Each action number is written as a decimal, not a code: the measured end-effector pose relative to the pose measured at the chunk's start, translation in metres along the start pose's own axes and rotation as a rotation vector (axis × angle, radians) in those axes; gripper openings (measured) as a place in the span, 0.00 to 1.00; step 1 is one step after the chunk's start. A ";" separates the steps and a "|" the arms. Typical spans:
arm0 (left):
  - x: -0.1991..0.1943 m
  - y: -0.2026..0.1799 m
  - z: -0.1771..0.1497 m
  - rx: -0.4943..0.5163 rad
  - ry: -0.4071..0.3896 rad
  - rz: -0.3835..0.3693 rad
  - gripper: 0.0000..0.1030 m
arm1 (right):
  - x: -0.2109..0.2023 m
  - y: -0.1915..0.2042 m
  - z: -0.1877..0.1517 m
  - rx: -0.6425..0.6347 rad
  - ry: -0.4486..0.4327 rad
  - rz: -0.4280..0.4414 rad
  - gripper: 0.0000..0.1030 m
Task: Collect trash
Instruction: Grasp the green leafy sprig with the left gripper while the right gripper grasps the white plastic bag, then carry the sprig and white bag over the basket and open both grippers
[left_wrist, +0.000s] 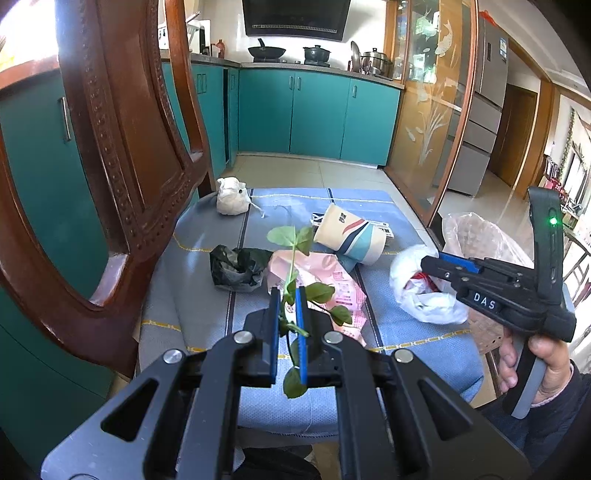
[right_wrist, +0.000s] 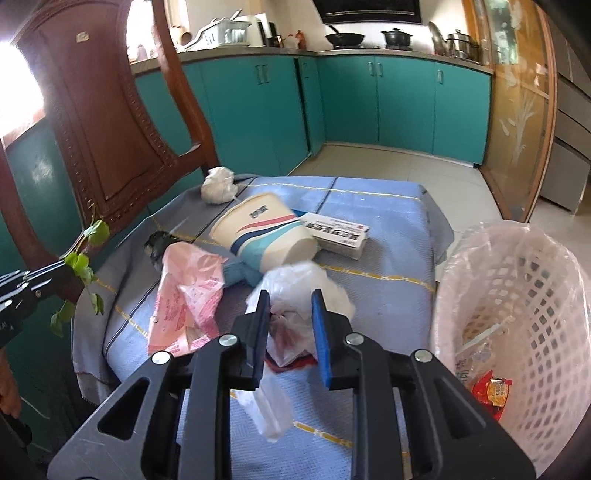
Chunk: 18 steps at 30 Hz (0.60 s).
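Pinching leafy sprig (left_wrist: 291, 280) between left jaws; white bag (right_wrist: 295, 295) between right jaws.

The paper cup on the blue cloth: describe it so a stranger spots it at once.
Find the blue cloth covering the seat before the teal cabinets. Near its middle the paper cup lies tipped on its side against a white box. It alone is cream with red and blue stripes.

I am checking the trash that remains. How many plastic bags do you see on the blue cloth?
3. The black bag lies at the left, the pink bag in the middle, and the clear white bag is between the right gripper's fingers. Others may be hidden underneath.
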<state>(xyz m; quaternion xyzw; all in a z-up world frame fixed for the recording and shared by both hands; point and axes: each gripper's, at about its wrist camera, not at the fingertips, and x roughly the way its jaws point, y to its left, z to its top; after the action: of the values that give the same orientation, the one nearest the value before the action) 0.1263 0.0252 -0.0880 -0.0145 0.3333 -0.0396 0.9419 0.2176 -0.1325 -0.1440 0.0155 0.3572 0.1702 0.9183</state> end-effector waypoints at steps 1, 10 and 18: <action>0.000 -0.001 0.000 0.005 -0.002 0.001 0.09 | -0.001 -0.001 0.000 0.001 -0.001 -0.002 0.21; -0.002 -0.005 0.000 0.013 -0.006 0.001 0.09 | -0.006 0.002 0.000 -0.004 -0.029 0.011 0.18; -0.002 -0.005 0.000 0.010 -0.007 0.001 0.09 | -0.007 0.000 0.001 0.006 -0.037 0.006 0.18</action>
<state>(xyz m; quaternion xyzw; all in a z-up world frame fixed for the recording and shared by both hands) 0.1244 0.0207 -0.0868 -0.0099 0.3299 -0.0407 0.9431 0.2129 -0.1349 -0.1388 0.0225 0.3404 0.1716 0.9242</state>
